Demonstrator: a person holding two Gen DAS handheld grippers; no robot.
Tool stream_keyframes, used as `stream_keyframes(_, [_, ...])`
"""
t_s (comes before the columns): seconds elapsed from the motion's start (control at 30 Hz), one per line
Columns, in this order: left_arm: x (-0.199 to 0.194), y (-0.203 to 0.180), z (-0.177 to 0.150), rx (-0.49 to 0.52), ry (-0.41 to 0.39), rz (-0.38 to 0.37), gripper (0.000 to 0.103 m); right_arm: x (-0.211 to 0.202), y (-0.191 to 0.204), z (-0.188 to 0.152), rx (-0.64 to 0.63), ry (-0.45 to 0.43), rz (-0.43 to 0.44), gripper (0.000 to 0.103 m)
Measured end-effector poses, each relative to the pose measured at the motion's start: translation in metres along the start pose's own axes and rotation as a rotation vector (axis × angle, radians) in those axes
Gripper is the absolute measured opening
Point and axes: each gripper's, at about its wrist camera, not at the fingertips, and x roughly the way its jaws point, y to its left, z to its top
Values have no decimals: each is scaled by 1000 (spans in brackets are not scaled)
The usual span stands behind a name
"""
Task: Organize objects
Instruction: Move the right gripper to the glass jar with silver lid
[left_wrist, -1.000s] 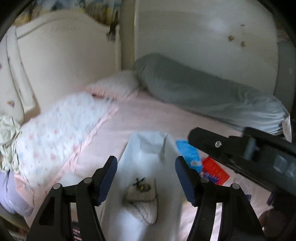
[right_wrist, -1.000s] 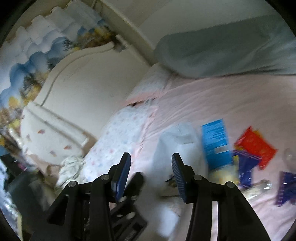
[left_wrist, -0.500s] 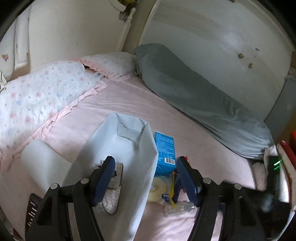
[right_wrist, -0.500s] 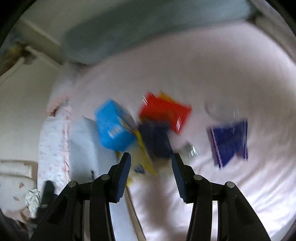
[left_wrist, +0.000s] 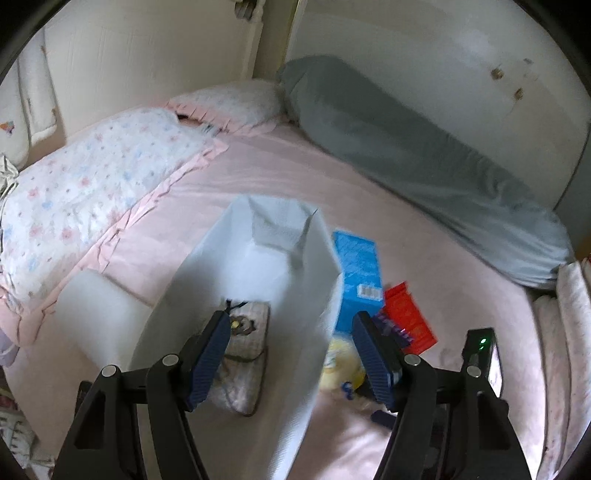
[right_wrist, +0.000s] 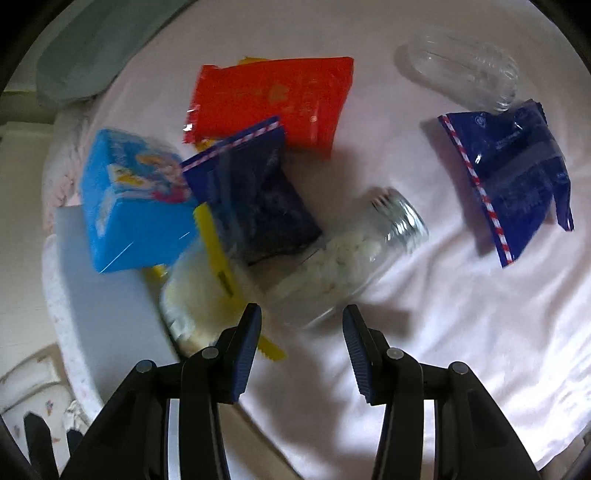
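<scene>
My two grippers hang over a pink bed (left_wrist: 258, 177) strewn with snacks and a white bag.

On the left, my left gripper (left_wrist: 291, 354), its jaws just narrowing and gripping nothing, straddles the right wall of the open white bag (left_wrist: 207, 280), where a small pouch (left_wrist: 247, 332) lies. Right of it: a blue box (right_wrist: 136, 206), a red packet (right_wrist: 273, 96), a dark blue packet (right_wrist: 255, 195). My right gripper (right_wrist: 301, 347), partly open and empty, hovers just above a glass jar (right_wrist: 347, 254); another blue packet (right_wrist: 513, 177) lies farther right.
</scene>
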Motion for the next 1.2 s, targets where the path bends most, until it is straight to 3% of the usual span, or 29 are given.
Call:
stream_keyframes(0.2, [6, 4, -2, -10, 30, 29, 66, 8, 0, 8, 0, -25, -22, 44])
stream_keyframes(0.4, [8, 11, -4, -3, 58, 61, 66, 3, -4, 7, -31, -45, -60, 23])
stream_keyframes(0.47, [8, 14, -3, -7, 60, 65, 66, -1, -8, 6, -30, -34, -26, 9])
stream_keyframes(0.5, [7, 16, -2, -11, 57, 65, 66, -4, -11, 4, -30, -9, 33, 1])
stream_keyframes(0.57, [6, 18, -1, -24, 52, 59, 66, -14, -10, -1, -59, -3, 85, 1])
stream_keyframes(0.77, [5, 15, -2, -18, 51, 33, 66, -71, -5, -17, -155, -142, 178, 1])
stream_keyframes(0.87, [4, 12, -3, -1, 47, 38, 66, -78, -7, -18, -136, -163, 157, 5])
stream_keyframes(1.07, [8, 13, -1, -16, 62, 44, 66, -47, -36, -5, 36, -49, 82, 8])
stream_keyframes(1.2, [8, 12, -2, -10, 65, 43, 66, -55, -45, -5, 54, -71, 83, 14])
